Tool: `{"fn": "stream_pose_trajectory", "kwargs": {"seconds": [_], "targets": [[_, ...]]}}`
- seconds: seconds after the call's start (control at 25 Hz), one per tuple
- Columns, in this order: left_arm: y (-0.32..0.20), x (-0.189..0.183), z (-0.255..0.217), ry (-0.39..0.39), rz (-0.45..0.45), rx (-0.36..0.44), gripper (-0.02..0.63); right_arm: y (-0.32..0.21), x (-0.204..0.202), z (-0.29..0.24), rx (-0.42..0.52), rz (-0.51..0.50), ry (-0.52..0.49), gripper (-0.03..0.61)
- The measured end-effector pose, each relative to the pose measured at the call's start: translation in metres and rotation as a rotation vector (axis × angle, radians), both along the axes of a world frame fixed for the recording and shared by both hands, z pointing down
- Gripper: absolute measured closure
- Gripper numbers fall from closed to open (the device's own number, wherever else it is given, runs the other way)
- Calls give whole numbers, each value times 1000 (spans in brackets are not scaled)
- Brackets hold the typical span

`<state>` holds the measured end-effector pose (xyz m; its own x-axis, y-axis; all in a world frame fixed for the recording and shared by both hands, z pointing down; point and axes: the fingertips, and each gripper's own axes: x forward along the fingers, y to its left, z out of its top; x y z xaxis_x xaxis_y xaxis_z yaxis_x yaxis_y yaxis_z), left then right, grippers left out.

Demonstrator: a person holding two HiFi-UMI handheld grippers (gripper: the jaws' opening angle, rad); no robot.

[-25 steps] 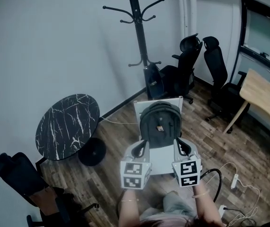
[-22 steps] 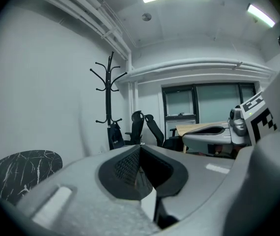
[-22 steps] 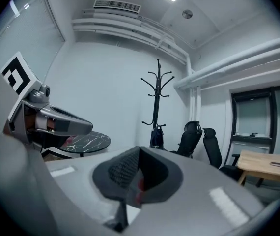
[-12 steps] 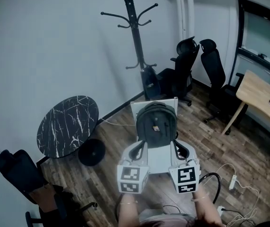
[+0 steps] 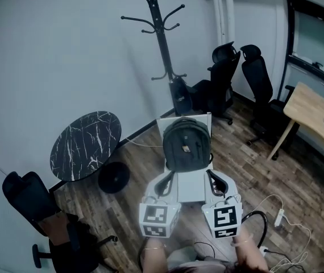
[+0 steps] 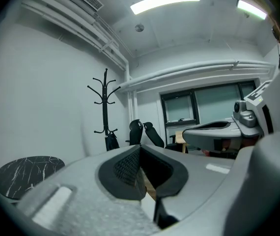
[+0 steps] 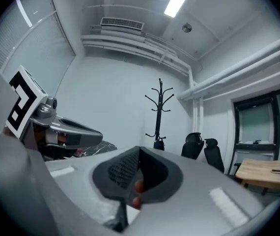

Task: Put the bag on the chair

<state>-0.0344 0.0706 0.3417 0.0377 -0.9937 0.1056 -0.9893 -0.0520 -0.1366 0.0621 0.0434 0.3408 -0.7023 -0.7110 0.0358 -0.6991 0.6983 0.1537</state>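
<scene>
A dark grey backpack (image 5: pixel 187 145) stands upright on a white chair (image 5: pixel 191 187), leaning on its backrest. Both grippers hover in front of the chair's seat, close to the person, and neither touches the bag. My left gripper (image 5: pixel 167 181) is shut with nothing in it; its pads meet in the left gripper view (image 6: pixel 140 177). My right gripper (image 5: pixel 212 178) is shut too and holds nothing, as the right gripper view (image 7: pixel 138 175) shows. Each gripper view also catches the other gripper at its side and looks out into the room above the bag.
A black coat rack (image 5: pixel 163 44) with a small dark bag (image 5: pixel 181 98) stands by the wall behind the chair. A round marble table (image 5: pixel 86 144) is at left, black office chairs (image 5: pixel 230 75) and a wooden desk (image 5: pixel 315 118) at right. Cables and a power strip (image 5: pixel 280 218) lie on the floor.
Both grippers have drawn back a little from the backpack toward the person. The backpack stays on the chair.
</scene>
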Motion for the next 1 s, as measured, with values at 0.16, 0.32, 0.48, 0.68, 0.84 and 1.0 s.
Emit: {"fn": "stream_pose_trajectory", "kwargs": {"seconds": [0.16, 0.32, 0.48, 0.68, 0.84, 1.0], "targets": [[15, 20, 3, -4, -9, -9, 603, 13, 18, -1, -2, -4, -6, 575], [30, 37, 4, -9, -17, -14, 603, 24, 35, -2, 3, -5, -10, 575], [43, 50, 2, -13, -22, -16, 604, 33, 48, -1, 4, -1, 9, 575], [56, 68, 3, -28, -24, -25, 603, 44, 67, -1, 10, 3, 8, 575], [62, 77, 3, -47, -22, -32, 604, 50, 78, -3, 15, 5, -9, 575], [64, 75, 2, -54, -28, -32, 603, 50, 77, 0, 14, 3, 2, 575]]}}
